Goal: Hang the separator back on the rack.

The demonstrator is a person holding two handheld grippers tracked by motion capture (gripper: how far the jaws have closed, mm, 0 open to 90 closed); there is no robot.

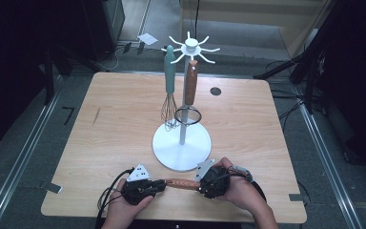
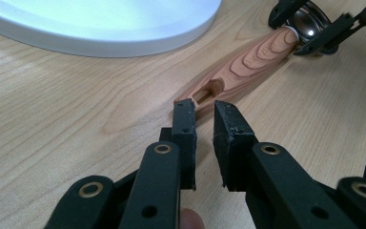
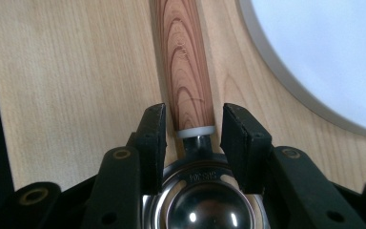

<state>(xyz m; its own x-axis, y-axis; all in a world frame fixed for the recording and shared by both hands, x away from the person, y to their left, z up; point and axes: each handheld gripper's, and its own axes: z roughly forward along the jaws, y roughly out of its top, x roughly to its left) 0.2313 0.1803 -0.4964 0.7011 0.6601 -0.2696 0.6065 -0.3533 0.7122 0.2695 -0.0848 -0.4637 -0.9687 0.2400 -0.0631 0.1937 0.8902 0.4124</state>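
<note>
A utensil with a wooden handle (image 1: 181,183) and a shiny metal bowl (image 3: 205,205) lies flat near the table's front edge, just before the white rack's round base (image 1: 181,148). My right gripper (image 3: 194,114) straddles the neck where handle (image 3: 186,62) meets bowl; a thin gap shows beside each pad, so it is open. It also appears from the left gripper view (image 2: 286,36). My left gripper (image 2: 205,107) points at the handle's holed end (image 2: 209,88), its jaws a narrow gap apart with nothing between them. From above, the left gripper (image 1: 161,184) and right gripper (image 1: 200,183) face each other along the handle.
The rack's pole carries white hooks (image 1: 190,46); a green-handled whisk (image 1: 170,71) and a wooden-handled utensil (image 1: 190,83) with a wire ring hang from them. A round dark grommet (image 1: 215,90) sits at the far right of the table. Cables and dark stands surround the table.
</note>
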